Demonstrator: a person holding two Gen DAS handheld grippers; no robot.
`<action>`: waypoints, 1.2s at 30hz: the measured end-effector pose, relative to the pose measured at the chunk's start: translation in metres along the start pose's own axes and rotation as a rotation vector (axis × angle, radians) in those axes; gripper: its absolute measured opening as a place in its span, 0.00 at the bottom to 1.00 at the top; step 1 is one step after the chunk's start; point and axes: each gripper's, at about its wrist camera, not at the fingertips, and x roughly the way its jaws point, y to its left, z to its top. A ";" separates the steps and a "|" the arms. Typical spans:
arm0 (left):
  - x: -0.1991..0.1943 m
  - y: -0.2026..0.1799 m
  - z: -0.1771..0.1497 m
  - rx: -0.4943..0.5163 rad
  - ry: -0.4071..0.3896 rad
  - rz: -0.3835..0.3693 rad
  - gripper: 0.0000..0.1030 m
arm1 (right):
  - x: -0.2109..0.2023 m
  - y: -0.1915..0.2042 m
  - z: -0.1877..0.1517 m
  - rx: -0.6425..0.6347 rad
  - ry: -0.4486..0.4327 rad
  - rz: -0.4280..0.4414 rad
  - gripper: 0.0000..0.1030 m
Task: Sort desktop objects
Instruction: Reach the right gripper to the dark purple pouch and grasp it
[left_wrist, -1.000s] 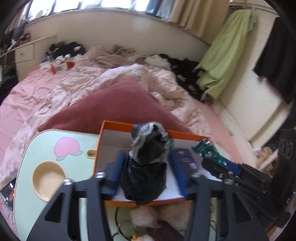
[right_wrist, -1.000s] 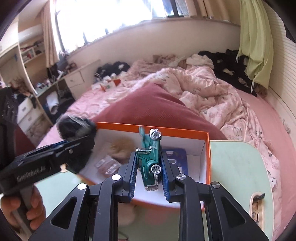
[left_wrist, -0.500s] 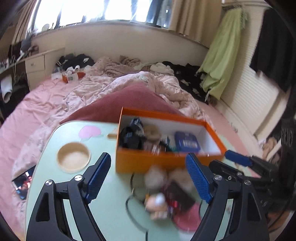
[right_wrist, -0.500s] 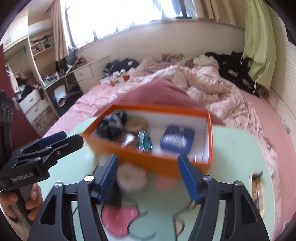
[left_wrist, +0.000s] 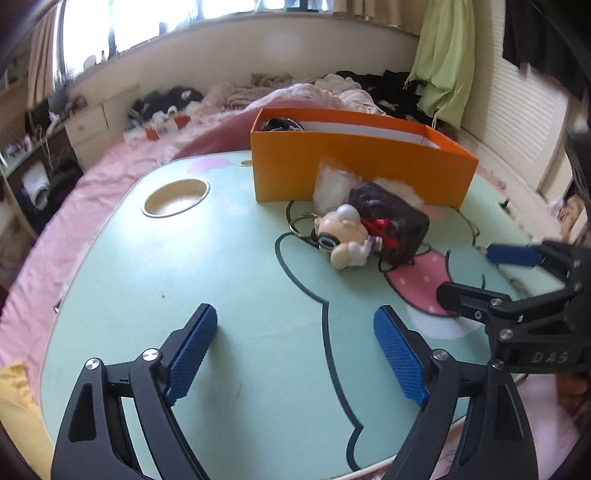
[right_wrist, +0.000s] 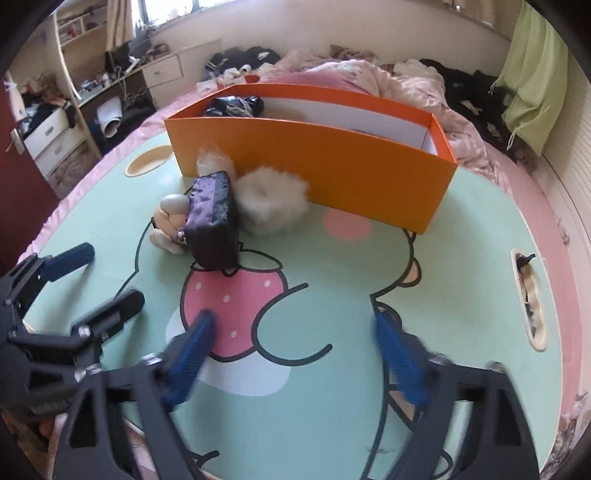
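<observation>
The desk (right_wrist: 461, 229) is a pale green lap table printed with a cartoon bear and a strawberry, and everything here is placed against the orange box (right_wrist: 332, 158) standing toward its far side. Beyond the box lies a pink bed (left_wrist: 92, 177) strewn with rumpled bedding and clothes.

Judging by what shows, the sorting is partly done. A crumpled black item (right_wrist: 236, 105) pokes above the rim at the box's left end; the rest of the inside is hidden by the near wall. Still outside, bunched against the box's near wall toward its left end, are four things: a dark purple pouch (right_wrist: 212, 221) lying just in front of the box, a fluffy white pom-pom (right_wrist: 273, 206) touching the box wall to the pouch's right, a clear packet of pale fluff (right_wrist: 212, 160) propped against the wall, and a small cartoon figure on a key ring (left_wrist: 341, 236) on the pouch's left, touching it.

The left hand-held gripper (left_wrist: 295, 354) hovers over the near desk, well in front of the box, its jaws wide apart and empty. The right hand-held gripper (right_wrist: 295, 354) is likewise spread open and holding nothing.

The remaining items crowd each other, so gripping one may drag a neighbour; the pouch partly blocks the way to the packet. A round cup recess (left_wrist: 175, 192) sits left of the box, clear of the work.
</observation>
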 end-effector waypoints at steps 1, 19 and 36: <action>-0.002 0.001 -0.004 -0.005 -0.023 -0.004 0.87 | 0.002 -0.003 -0.001 0.012 0.006 -0.003 0.97; -0.009 0.005 -0.017 0.004 -0.117 -0.010 1.00 | -0.002 -0.008 0.002 0.021 -0.030 0.002 0.84; -0.008 0.005 -0.018 0.001 -0.122 -0.011 1.00 | -0.010 0.037 0.057 -0.099 -0.148 0.089 0.39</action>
